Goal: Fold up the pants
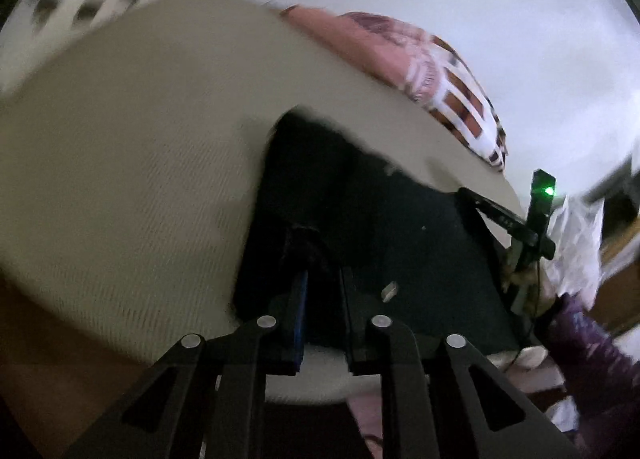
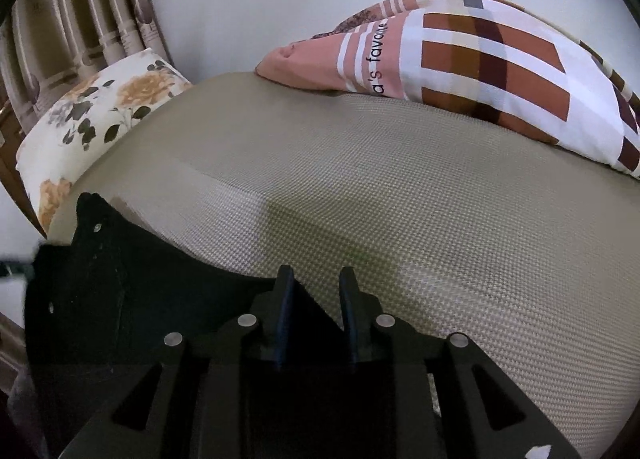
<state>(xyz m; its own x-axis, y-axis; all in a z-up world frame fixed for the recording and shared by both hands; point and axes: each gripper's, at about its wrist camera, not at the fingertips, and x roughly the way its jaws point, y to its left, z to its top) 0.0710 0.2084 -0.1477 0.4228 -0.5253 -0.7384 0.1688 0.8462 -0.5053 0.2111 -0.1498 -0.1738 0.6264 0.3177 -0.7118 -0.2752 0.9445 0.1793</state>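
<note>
The black pants (image 1: 360,227) lie on a beige woven mattress (image 1: 140,139). In the left wrist view my left gripper (image 1: 322,279) has its fingers close together over a raised fold of the black cloth, which sits between them. The right gripper shows at the right edge of that view (image 1: 520,235), at the far side of the pants. In the right wrist view my right gripper (image 2: 316,283) is shut on the pants' edge (image 2: 132,287), and the black cloth spreads out to the left and below it.
A pink, brown and white checked pillow (image 2: 500,67) lies at the head of the mattress (image 2: 440,219) against a white wall. A floral pillow (image 2: 100,111) lies at the far left beside curtains. A white plastic bag (image 1: 576,251) and a purple-sleeved arm (image 1: 592,351) are at the right.
</note>
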